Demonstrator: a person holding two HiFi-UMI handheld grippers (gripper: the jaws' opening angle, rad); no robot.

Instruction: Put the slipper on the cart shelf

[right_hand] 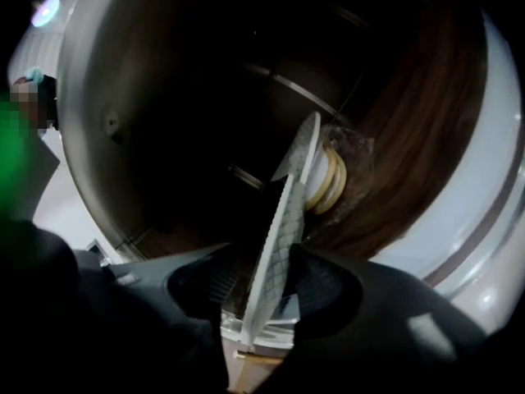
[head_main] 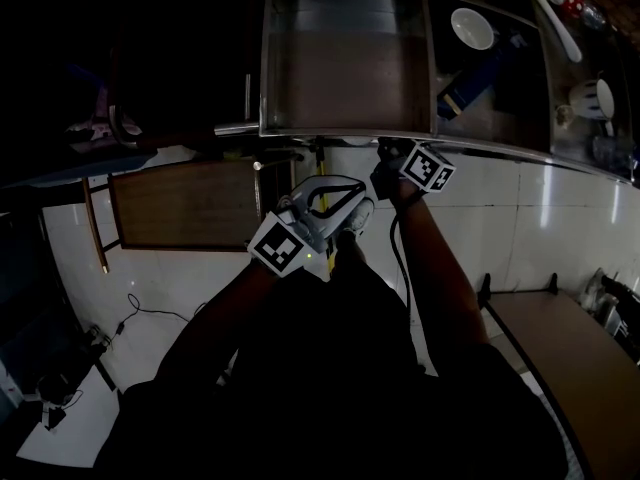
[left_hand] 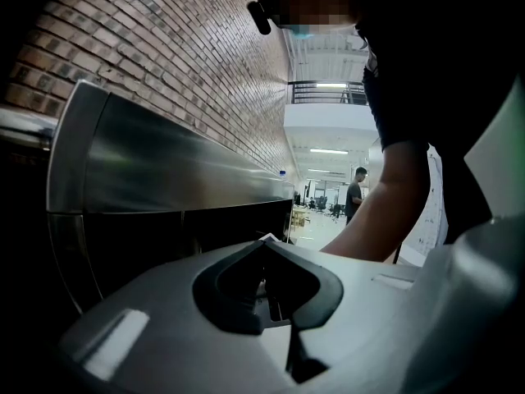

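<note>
Cart shelf point(head_main: 340, 78) bare, open; bowl point(head_main: 472, 28), blue box point(head_main: 465, 88) crowd right bay.

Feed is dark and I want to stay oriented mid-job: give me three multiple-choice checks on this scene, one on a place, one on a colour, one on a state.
1. On the cart, the white bowl lies in: A the left section; B the right section; C no section, off the rim.
2. The slipper has a sole that is: A black; B red; C white.
3. The slipper stands: A edge-on between the jaws of the right hand-held gripper; B inside the bowl; C flat atop the cart's rim.
Key: B, the head view shows it right of the divider; C, pale diamond tread; A, the right gripper view shows it there.
</note>
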